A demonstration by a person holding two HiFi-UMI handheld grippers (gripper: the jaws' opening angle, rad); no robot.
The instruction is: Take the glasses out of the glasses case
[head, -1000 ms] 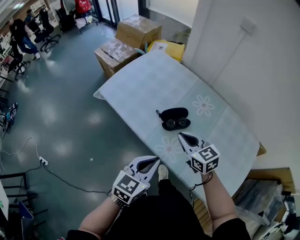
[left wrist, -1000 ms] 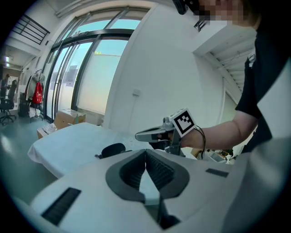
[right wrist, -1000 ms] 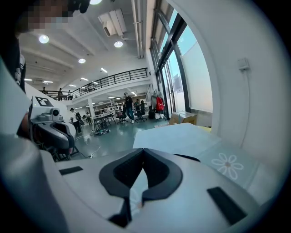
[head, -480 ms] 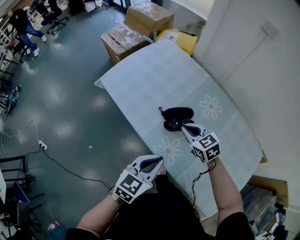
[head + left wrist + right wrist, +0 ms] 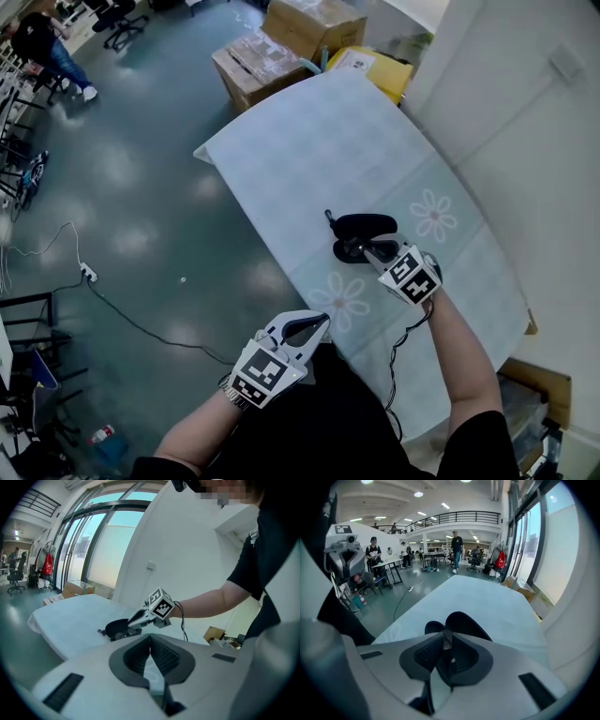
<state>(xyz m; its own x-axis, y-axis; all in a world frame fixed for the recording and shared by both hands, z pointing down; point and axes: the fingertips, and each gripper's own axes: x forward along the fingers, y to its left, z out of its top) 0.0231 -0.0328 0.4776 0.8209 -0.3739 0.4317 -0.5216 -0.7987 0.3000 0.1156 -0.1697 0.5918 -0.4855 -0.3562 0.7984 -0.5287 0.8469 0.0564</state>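
Note:
A black glasses case [image 5: 367, 223] lies open on the table [image 5: 309, 141], which has a pale blue flowered cloth; the dark glasses [image 5: 353, 251] rest in its lower half. My right gripper [image 5: 380, 255] reaches into that half. In the right gripper view its jaws [image 5: 447, 637] are closed on a thin dark part of the glasses, with the case [image 5: 464, 623] just beyond. The left gripper view shows the right gripper [image 5: 127, 630] at the case [image 5: 116, 627]. My left gripper [image 5: 322, 321] is shut with nothing in it and hangs off the table's near edge.
Cardboard boxes [image 5: 281, 47] and a yellow package [image 5: 380, 66] stand beyond the table's far end. A white wall [image 5: 525, 122] runs along its right side. A cable [image 5: 122, 309] lies on the grey floor to the left. People and chairs [image 5: 42, 42] are far off.
My right gripper has moved forward from the table's near part to the case and now has its tips in the lower half. The left gripper has barely moved.

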